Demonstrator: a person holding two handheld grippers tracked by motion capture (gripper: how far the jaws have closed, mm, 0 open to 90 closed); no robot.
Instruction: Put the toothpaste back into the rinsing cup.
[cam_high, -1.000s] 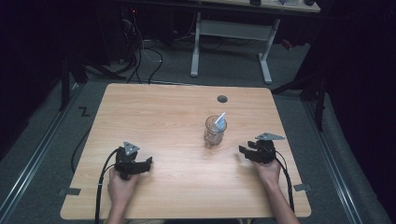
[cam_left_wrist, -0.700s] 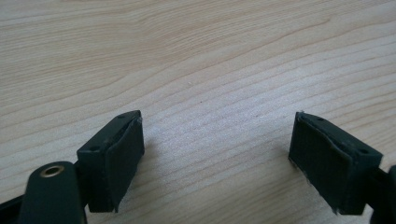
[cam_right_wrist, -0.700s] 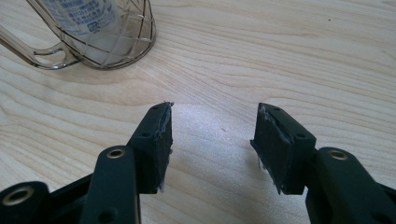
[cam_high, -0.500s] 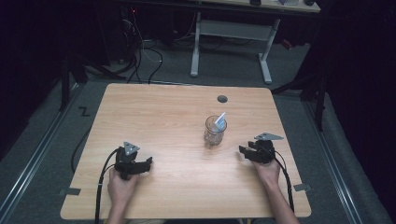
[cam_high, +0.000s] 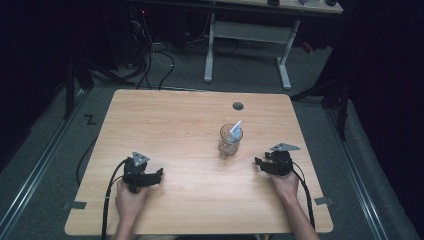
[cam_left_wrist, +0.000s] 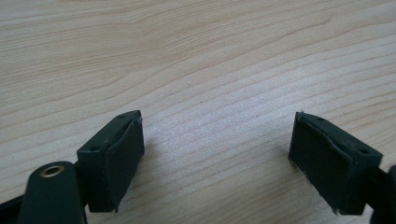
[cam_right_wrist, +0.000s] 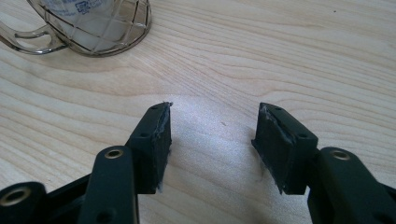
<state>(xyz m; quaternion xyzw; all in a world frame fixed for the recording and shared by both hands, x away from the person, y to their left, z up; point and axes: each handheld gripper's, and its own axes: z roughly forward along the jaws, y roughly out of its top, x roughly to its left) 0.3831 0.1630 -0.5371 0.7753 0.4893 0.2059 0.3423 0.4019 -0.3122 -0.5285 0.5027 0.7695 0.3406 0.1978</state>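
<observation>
On the wooden tabletop (cam_high: 190, 125) a clear glass mug (cam_high: 230, 141) stands upright, a little toward three o'clock from the centre, with a small white and blue packet (cam_high: 234, 131) leaning inside it and poking above the rim. In the right gripper view the mug (cam_right_wrist: 93, 23) sits at about eleven o'clock from the jaws, apart from them, its handle pointing toward nine o'clock and fine gold lines crossing its wall.

The right tongs (cam_high: 261, 164) rest near the tabletop's edge at about four o'clock from the mug, near it but not touching, held by the person's right hand (cam_high: 286, 184). In their own view the right tongs (cam_right_wrist: 212, 140) stand apart with only bare wood between the pads (they have just been opening a little wider), so they hold nothing.

The left tongs (cam_high: 156, 176) lie well apart from the mug, at about eight o'clock from it, gripped by the left hand (cam_high: 131, 199), with a black cable (cam_high: 107, 200) trailing back over the near edge. In the left gripper view the left tongs (cam_left_wrist: 217, 144) gape wide, nothing between them but wood grain.

A round grommet hole (cam_high: 238, 106) sits at twelve o'clock from the mug.
</observation>
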